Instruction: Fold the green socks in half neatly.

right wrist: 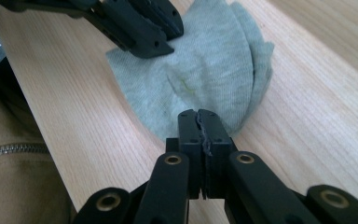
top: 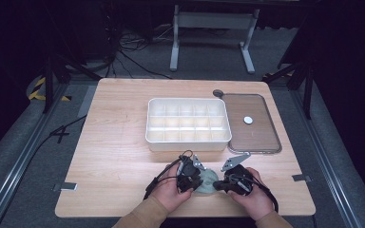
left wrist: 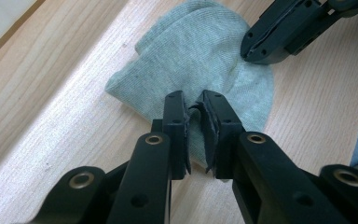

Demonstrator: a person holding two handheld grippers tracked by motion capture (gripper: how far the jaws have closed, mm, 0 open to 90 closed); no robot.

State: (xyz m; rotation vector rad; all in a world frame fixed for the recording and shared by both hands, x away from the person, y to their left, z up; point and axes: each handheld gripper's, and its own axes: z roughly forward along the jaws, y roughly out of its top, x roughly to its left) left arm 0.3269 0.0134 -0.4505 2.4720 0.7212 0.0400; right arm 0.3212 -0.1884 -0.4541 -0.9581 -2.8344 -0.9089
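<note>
Grey carpet floor (top: 24, 142), dark surroundings

Pale grey-green sock (left wrist: 200, 56), black left claw (left wrist: 194, 112), light wood table (top: 114, 152), white tray (top: 188, 142)

From above, my hands and the left hand-held gripper (top: 188, 176) and right hand-held gripper (top: 231, 183) cover most of the grey-green sock (top: 208, 182). The small white round thing (top: 248, 120) on the brown tray (top: 261, 137) is too small to identify. My sleeves (top: 142, 216) run off the bottom edge.
</note>
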